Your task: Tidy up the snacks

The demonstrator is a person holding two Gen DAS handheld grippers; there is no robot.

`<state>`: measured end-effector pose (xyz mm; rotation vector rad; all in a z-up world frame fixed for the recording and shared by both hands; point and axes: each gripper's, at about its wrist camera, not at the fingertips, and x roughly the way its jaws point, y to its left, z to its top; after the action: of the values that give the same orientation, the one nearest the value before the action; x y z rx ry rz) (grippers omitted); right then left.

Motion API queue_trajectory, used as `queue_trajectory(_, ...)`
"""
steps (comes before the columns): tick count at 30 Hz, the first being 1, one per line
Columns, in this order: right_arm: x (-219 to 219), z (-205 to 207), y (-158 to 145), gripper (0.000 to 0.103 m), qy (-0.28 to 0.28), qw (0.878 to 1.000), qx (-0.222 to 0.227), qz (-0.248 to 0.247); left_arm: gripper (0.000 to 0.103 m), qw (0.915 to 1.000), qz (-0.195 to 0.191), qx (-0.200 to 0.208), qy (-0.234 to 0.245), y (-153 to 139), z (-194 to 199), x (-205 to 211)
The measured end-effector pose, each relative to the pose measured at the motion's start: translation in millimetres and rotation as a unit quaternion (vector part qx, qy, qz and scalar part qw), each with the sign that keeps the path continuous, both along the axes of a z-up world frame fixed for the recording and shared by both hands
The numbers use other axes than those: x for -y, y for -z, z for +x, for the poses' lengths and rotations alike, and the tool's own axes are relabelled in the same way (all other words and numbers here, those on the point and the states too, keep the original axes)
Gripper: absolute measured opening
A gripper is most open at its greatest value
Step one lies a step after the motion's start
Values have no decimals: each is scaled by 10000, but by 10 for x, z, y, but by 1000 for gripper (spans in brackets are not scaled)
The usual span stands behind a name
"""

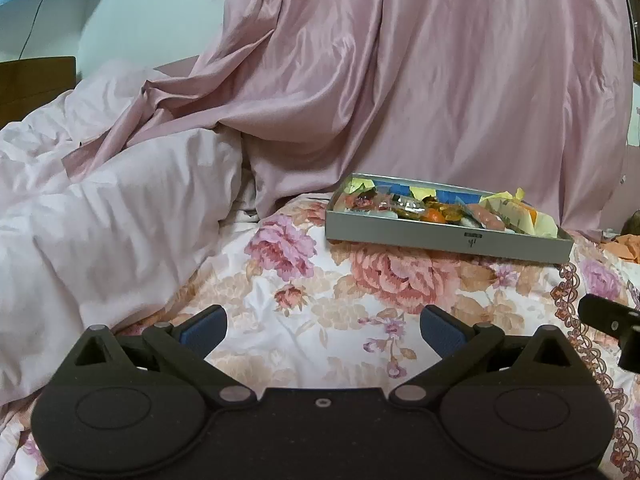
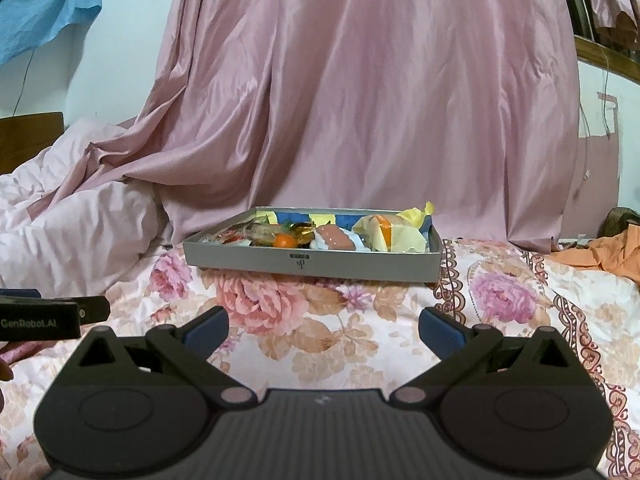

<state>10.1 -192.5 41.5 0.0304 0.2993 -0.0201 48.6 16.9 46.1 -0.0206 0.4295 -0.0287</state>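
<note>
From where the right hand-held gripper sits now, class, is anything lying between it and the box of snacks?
Nothing visible. Only bare flowered bedspread lies between the open right hand-held gripper and the grey box of snacks. The left hand-held gripper sits off to the side, outside that path.

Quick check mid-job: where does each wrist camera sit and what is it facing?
Left wrist: on the left hand-held gripper, open, low over the floral bedspread, facing the snack box ahead-right; the right hand-held gripper's edge shows.
Right wrist: on the right hand-held gripper, open, facing the box straight on.
Shared: box, bedspread, pink curtain.
</note>
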Motion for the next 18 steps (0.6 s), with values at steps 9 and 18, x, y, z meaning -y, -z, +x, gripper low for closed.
queue_trajectory(9, 17, 22, 29, 103, 26, 10000, -46, 43, 102, 10000, -2, -41, 13, 37, 3, 4)
queue_trajectory(18, 9, 27, 43, 103, 18, 9999, -98, 49, 102, 10000, 0, -42, 9, 31, 0, 12)
